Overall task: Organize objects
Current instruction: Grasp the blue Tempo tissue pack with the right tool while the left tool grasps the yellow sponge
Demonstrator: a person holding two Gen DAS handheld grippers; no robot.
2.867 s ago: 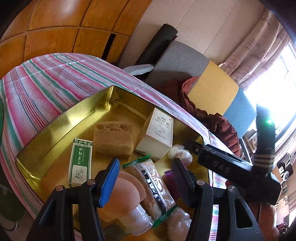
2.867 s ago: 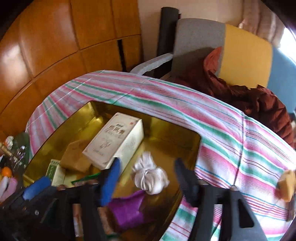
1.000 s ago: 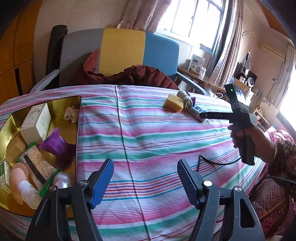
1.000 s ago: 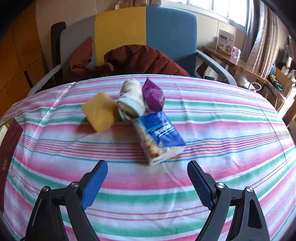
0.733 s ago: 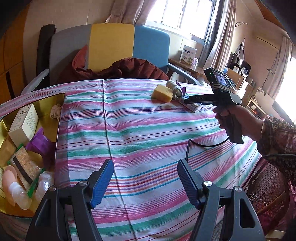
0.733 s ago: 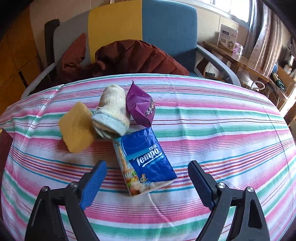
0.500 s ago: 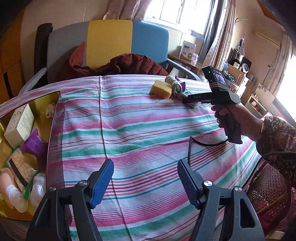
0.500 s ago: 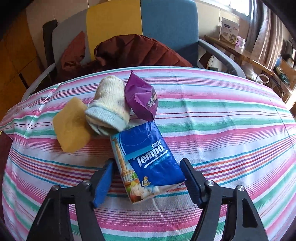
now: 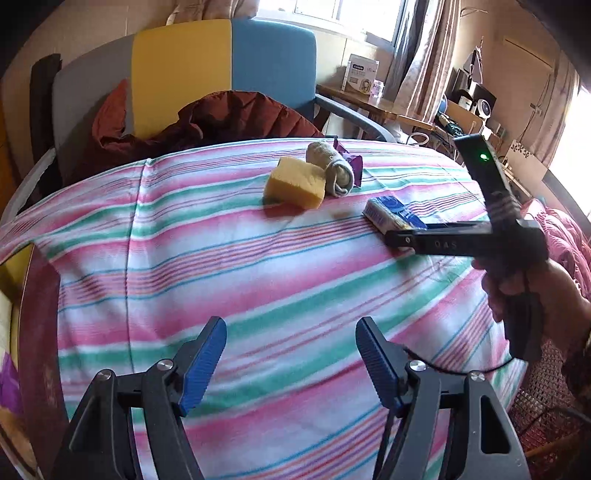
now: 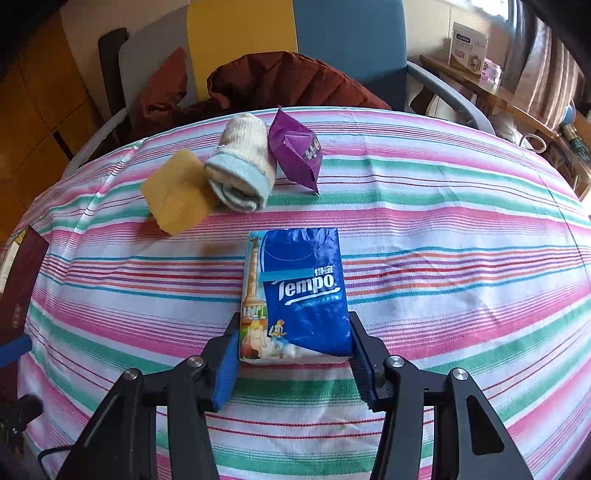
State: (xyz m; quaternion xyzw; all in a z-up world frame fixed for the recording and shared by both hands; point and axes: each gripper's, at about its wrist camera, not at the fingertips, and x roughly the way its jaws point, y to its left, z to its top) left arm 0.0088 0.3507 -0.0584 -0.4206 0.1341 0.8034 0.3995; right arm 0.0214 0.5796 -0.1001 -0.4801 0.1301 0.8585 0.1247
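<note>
Four items lie on striped tablecloth [image 10: 443, 229] before chair [image 10: 332, 33].

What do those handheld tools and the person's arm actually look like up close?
Each tool is a black plastic frame with silver bolts and two fingers faced with ribbed blue pads. The right tool looks the same as the left tool. Seen from the side, it has a pistol-style handle, a green indicator light, a thin black cable and white lettering. The sleeve is dark and patterned.
</note>
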